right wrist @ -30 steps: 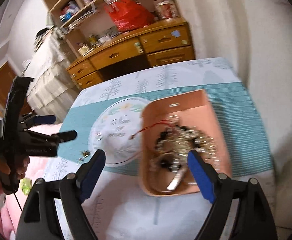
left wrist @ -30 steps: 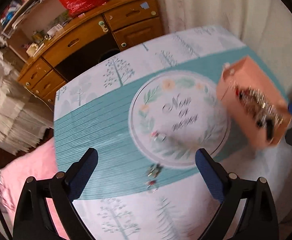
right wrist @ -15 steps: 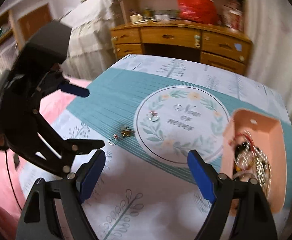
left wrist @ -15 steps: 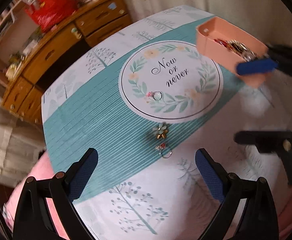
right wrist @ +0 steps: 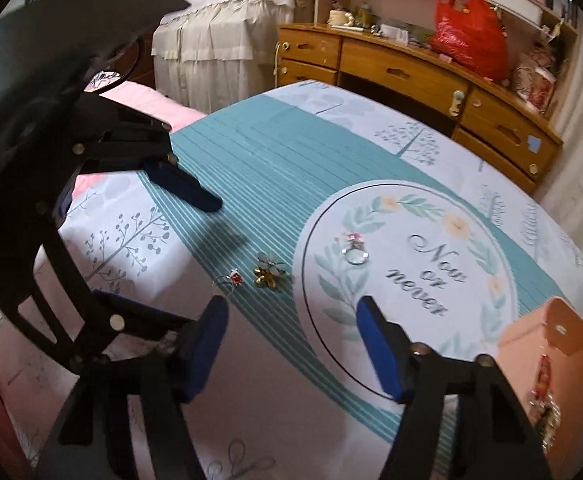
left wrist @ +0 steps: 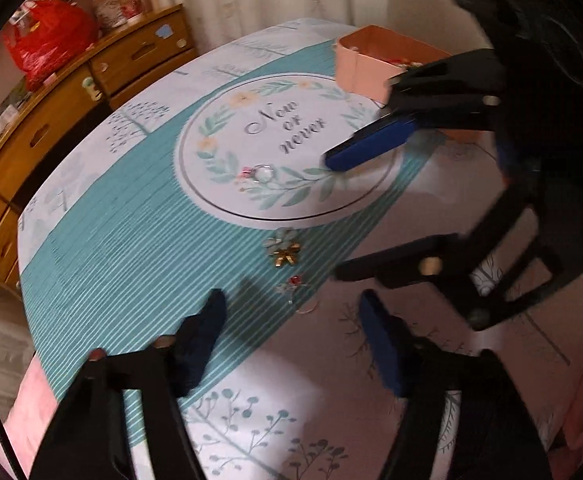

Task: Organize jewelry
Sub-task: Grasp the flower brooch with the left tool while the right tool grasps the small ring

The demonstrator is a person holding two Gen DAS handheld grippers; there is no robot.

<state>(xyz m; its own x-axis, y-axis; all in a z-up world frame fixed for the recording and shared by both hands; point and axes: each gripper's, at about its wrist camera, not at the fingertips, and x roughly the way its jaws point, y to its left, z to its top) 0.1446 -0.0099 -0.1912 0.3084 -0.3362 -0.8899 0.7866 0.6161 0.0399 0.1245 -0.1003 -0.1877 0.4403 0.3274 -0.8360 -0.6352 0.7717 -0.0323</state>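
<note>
Both grippers, left gripper and right gripper, hang open and empty; pinch the flower brooch low, then carry it to the pink box.

A silver ring with a pink stone lies flat, far ahead of the right jaws. A gold flower brooch and a small red-stone ring lie side by side — closer, just past the left jaw tip. The pink box of jewelry sits right of the jaws.
</note>
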